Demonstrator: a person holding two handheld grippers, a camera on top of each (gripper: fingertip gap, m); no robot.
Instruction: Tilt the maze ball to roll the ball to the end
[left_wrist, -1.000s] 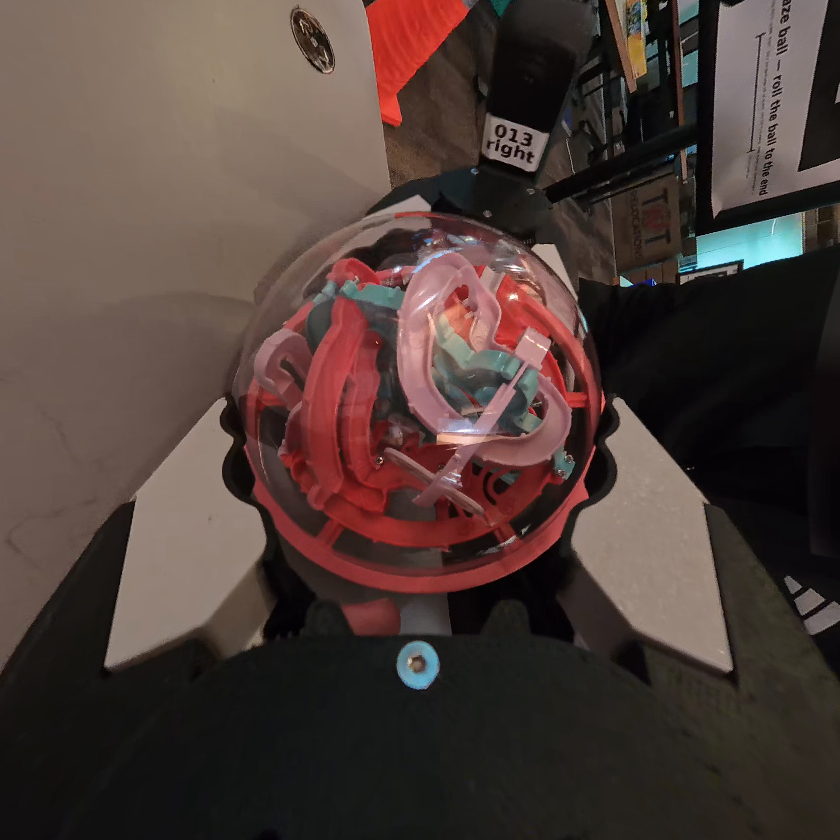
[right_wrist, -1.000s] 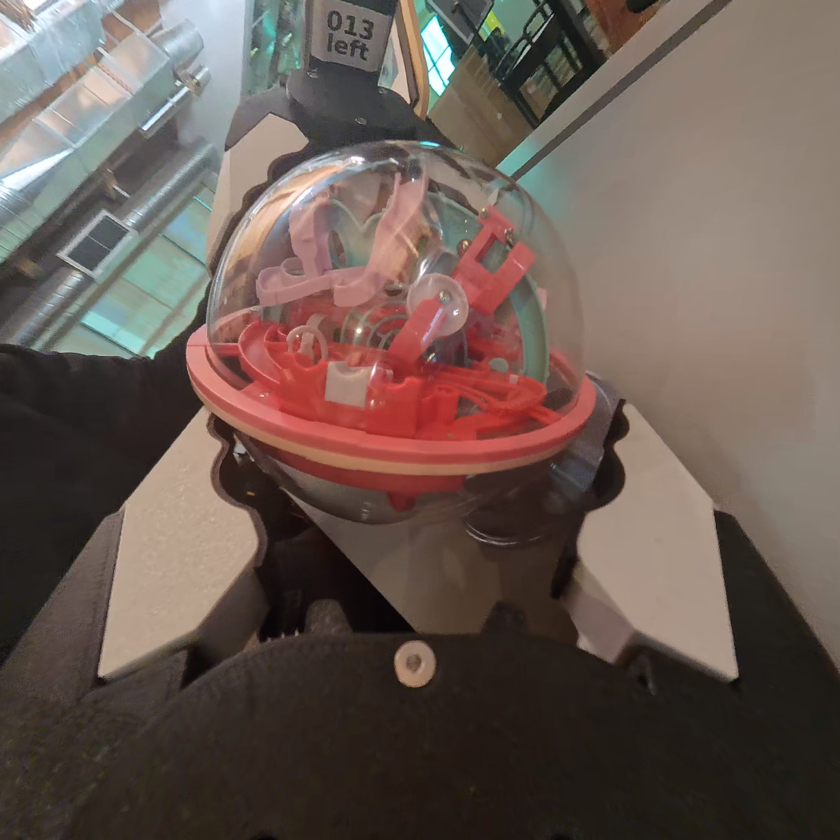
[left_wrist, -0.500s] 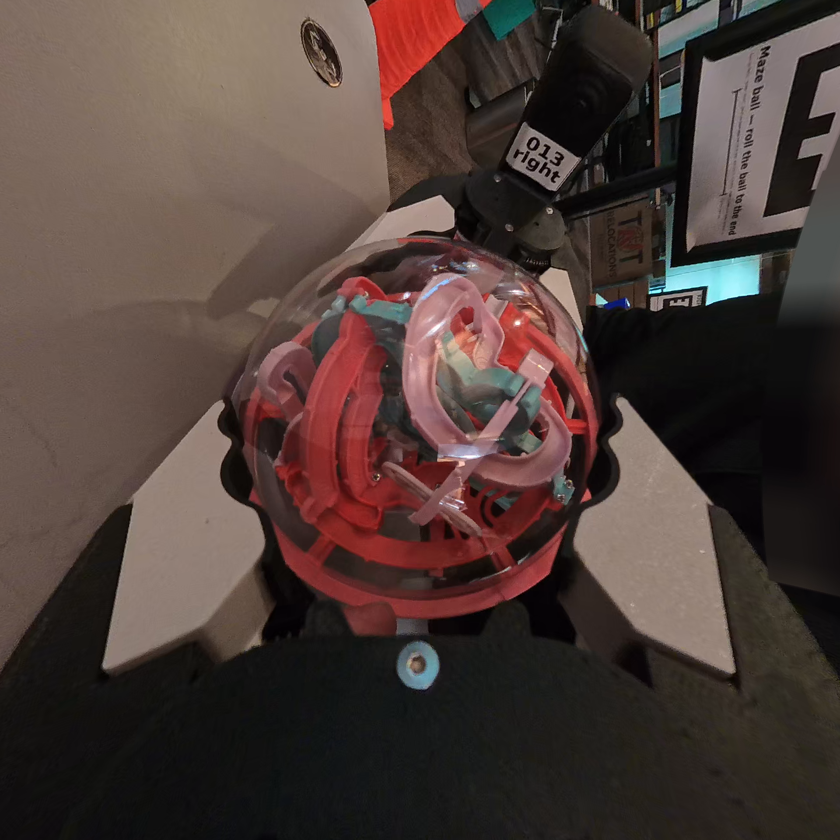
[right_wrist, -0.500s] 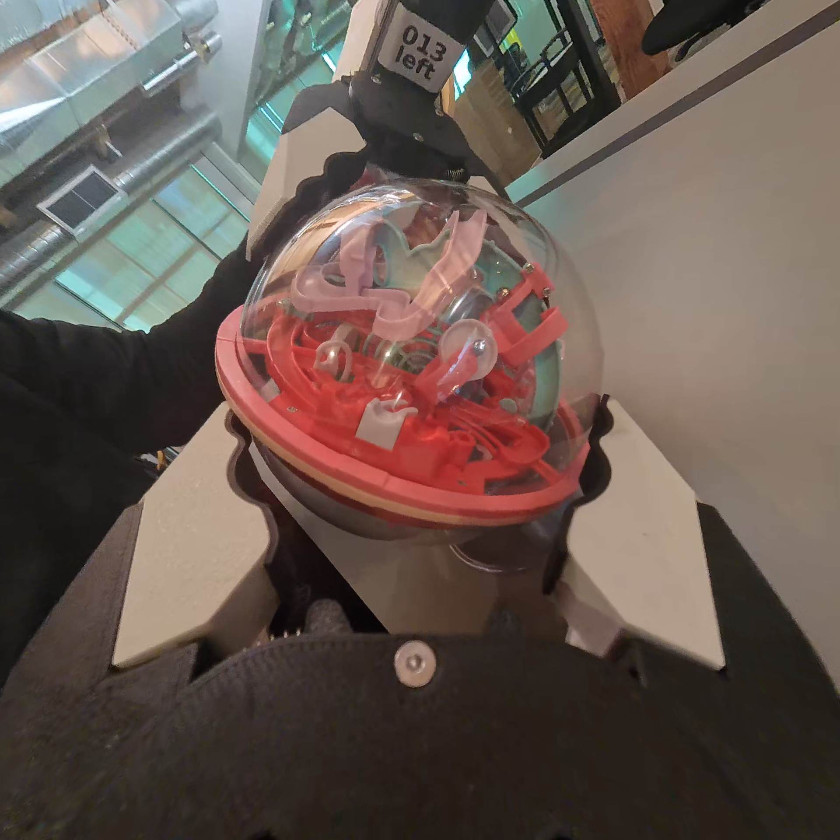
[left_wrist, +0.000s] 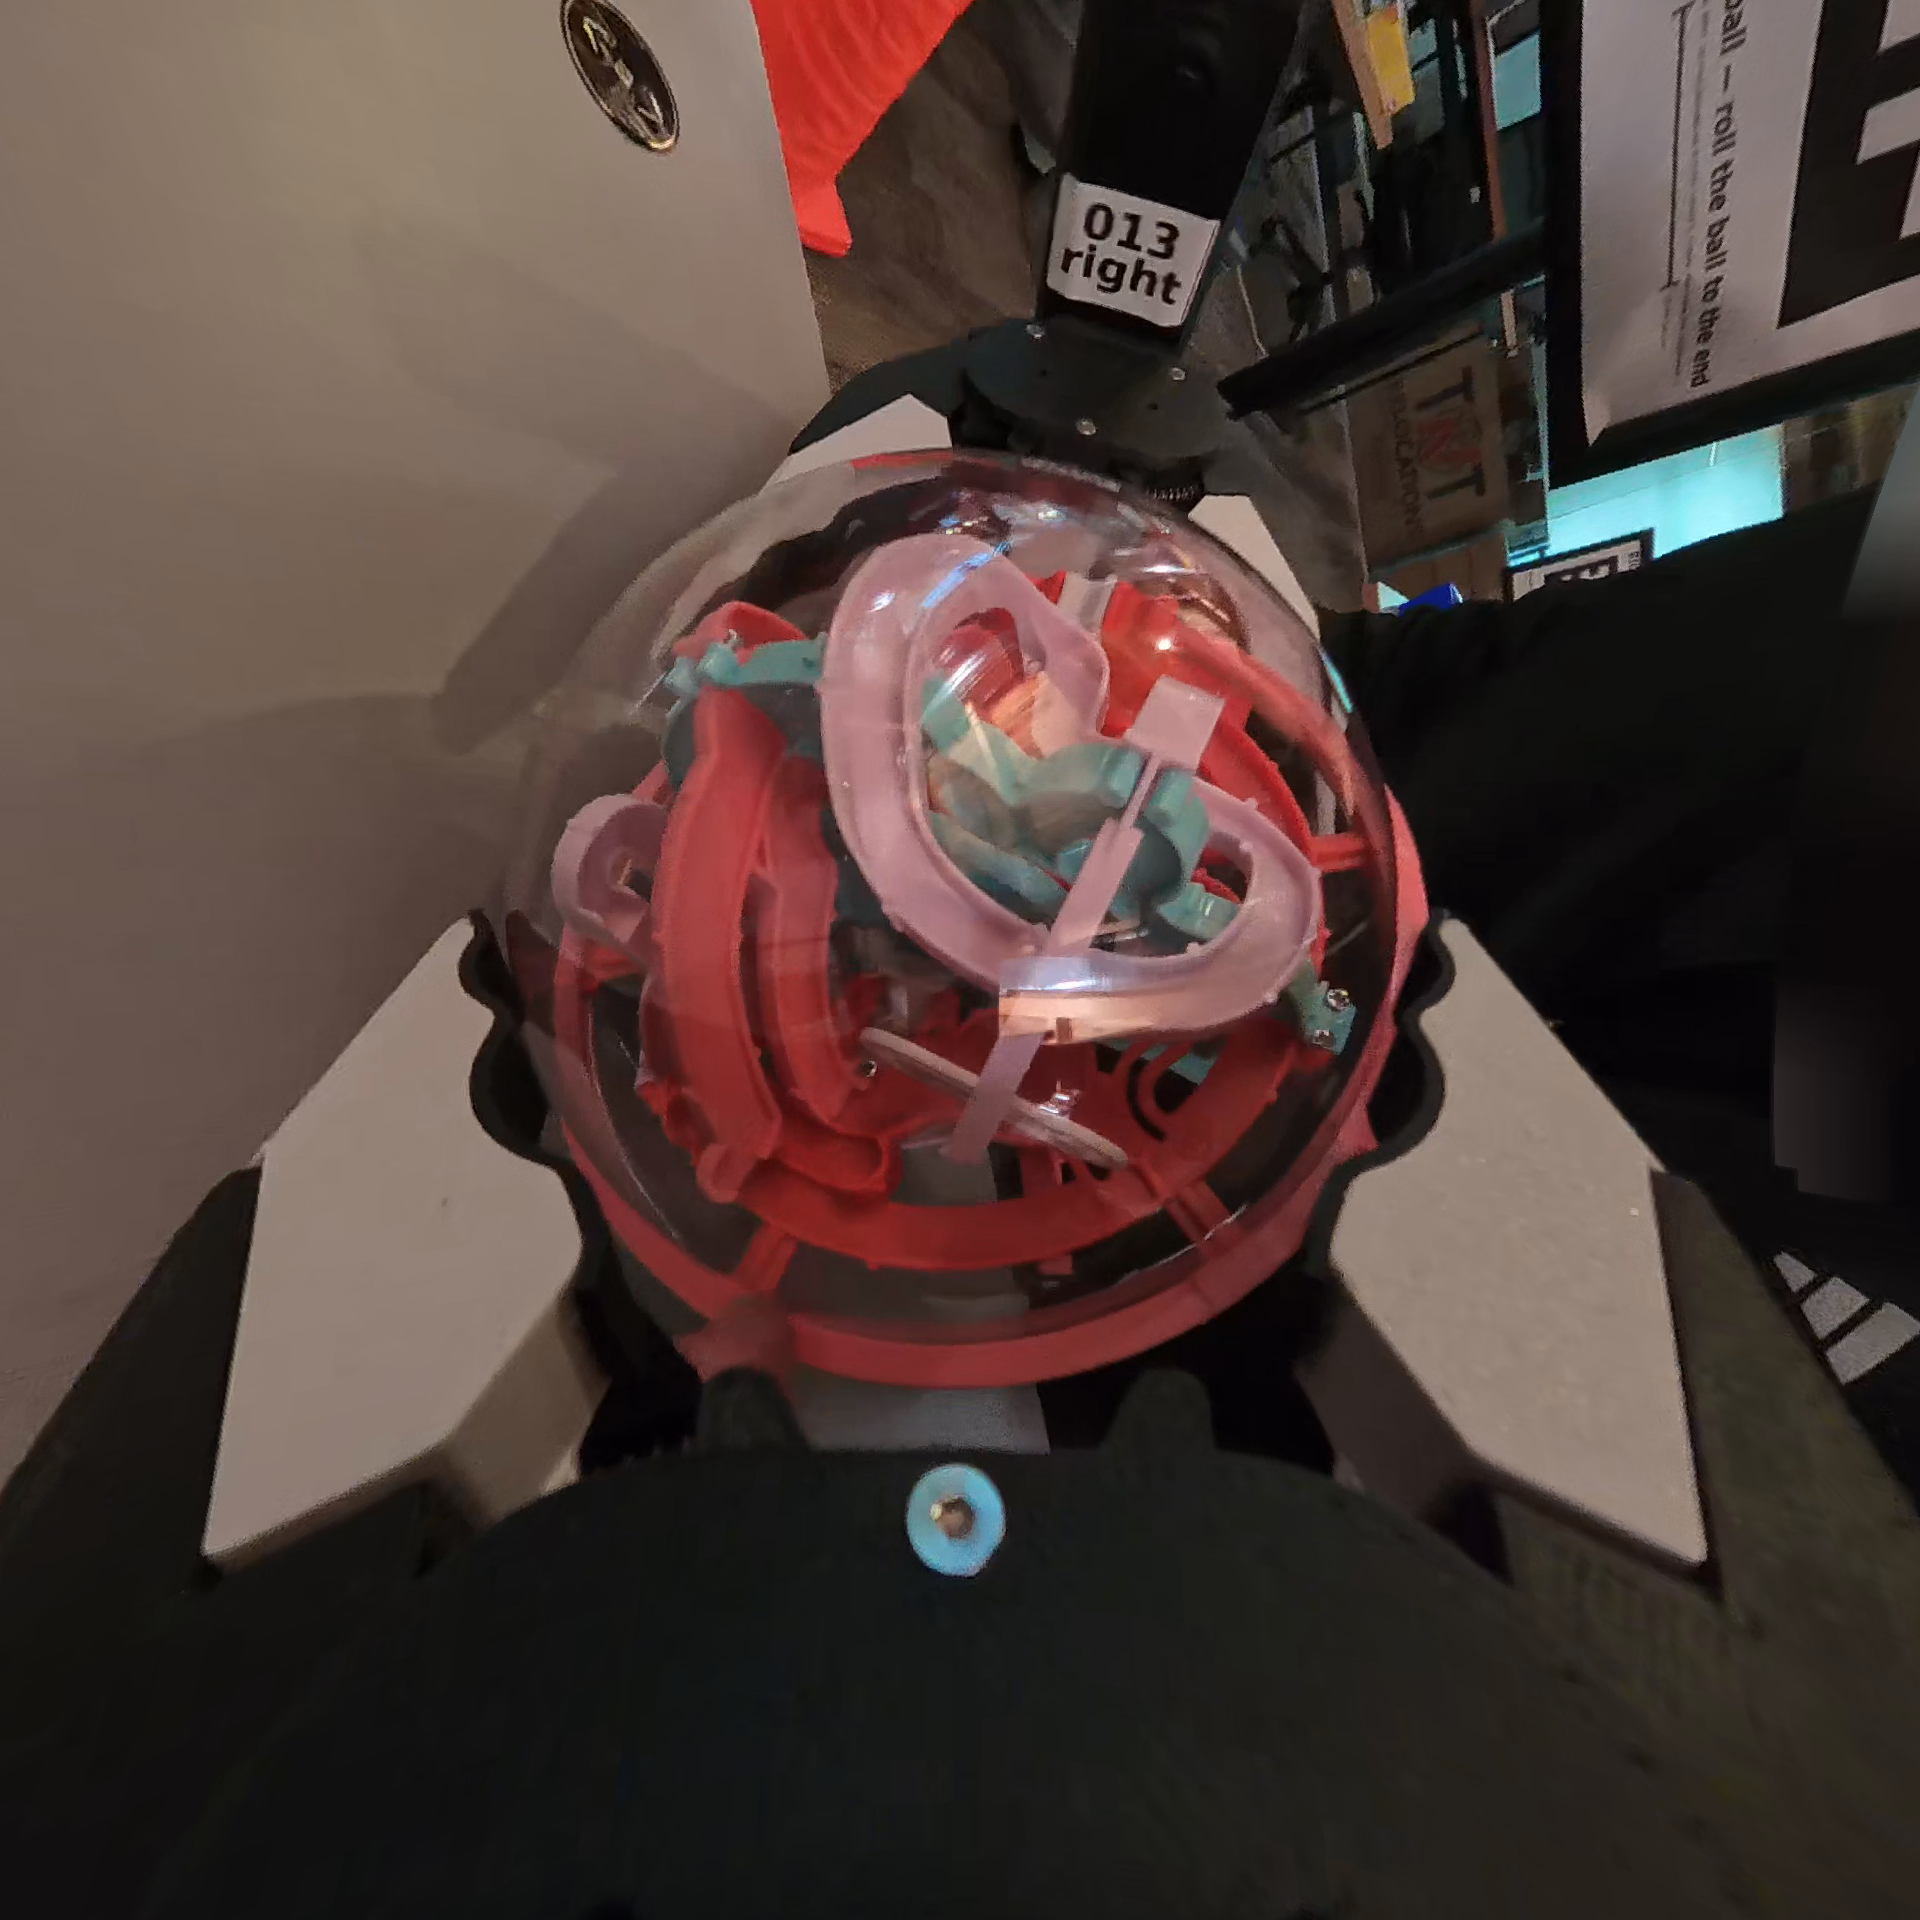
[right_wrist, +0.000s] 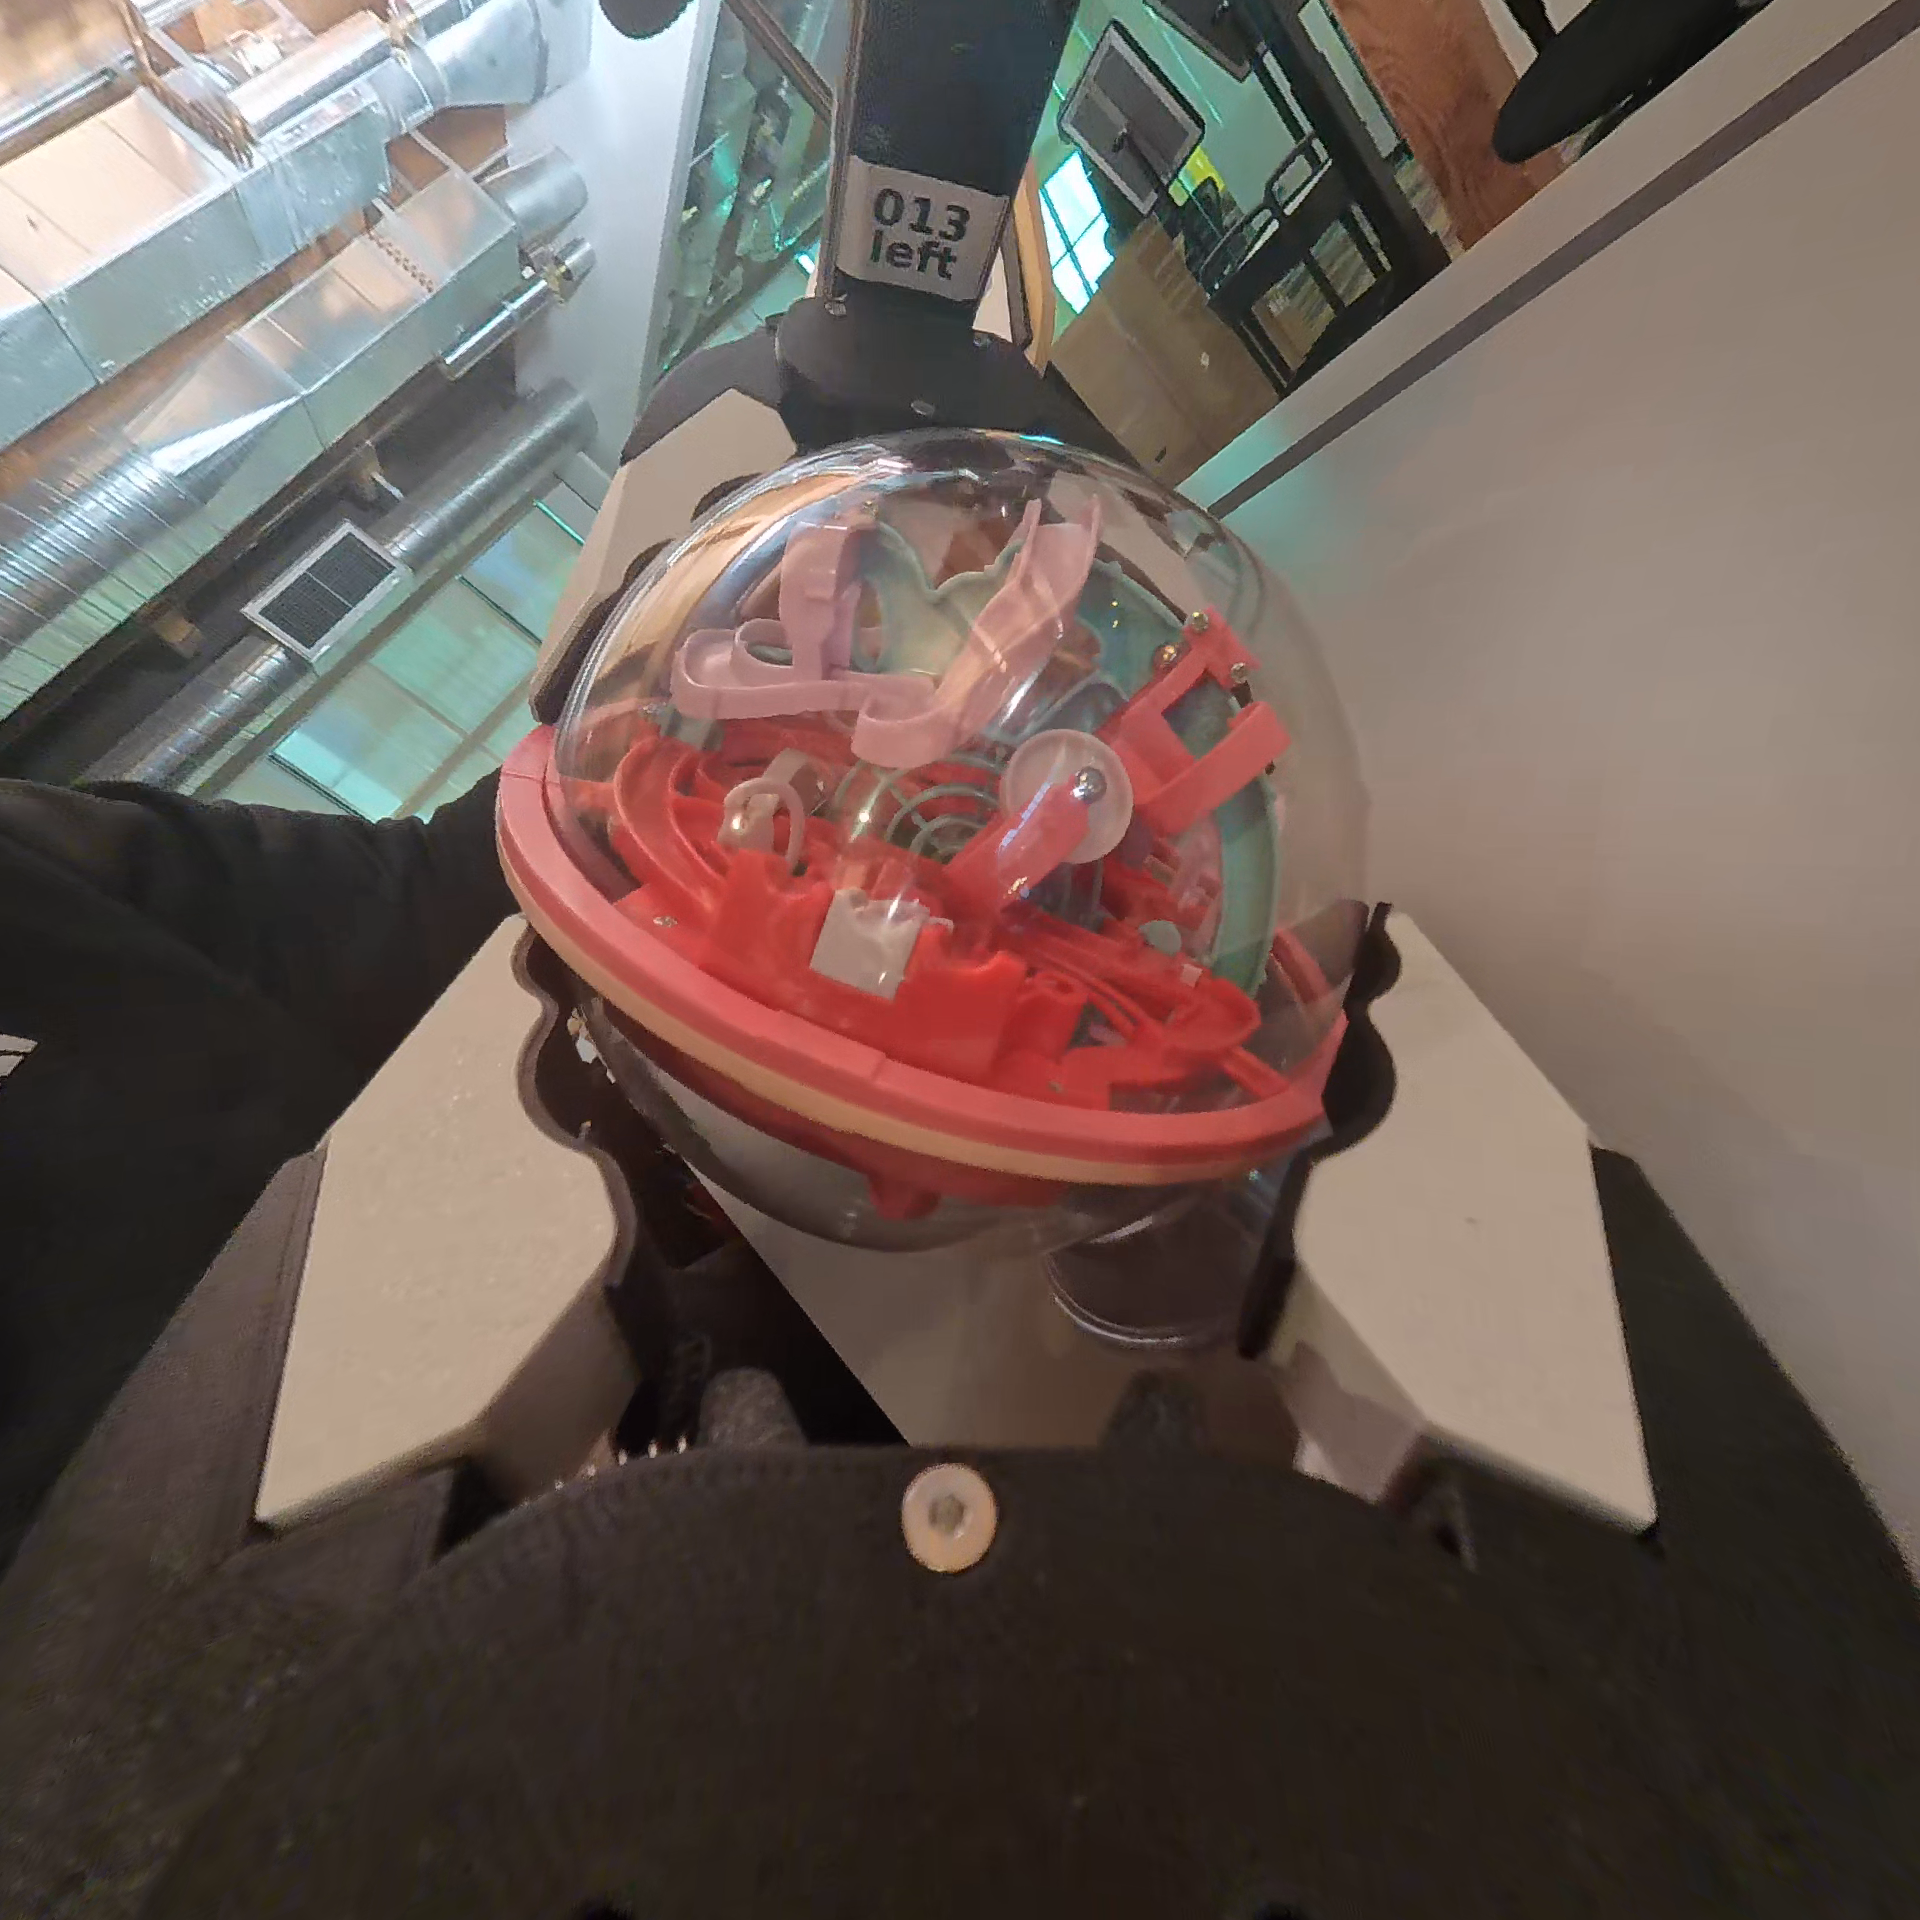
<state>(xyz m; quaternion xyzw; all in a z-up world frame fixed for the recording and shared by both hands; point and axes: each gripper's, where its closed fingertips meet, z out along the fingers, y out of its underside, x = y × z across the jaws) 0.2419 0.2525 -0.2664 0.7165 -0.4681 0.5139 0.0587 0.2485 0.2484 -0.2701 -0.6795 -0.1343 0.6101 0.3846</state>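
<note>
1. Since half a second ago I've rolled the maze ball (right_wrist: 925, 873) back, so its red rim (right_wrist: 790, 1029) now runs less steeply from 9 to 4 o'clock.
2. My left claw (left_wrist: 961, 1039) and right claw (right_wrist: 935, 1039) each grip it from opposite sides, off the tabletop (left_wrist: 312, 520).
3. A small steel ball (right_wrist: 1088, 777) sits on a red ramp, 1 o'clock of centre.
4. I judge the run unfinished; gentler tilts next.
</note>
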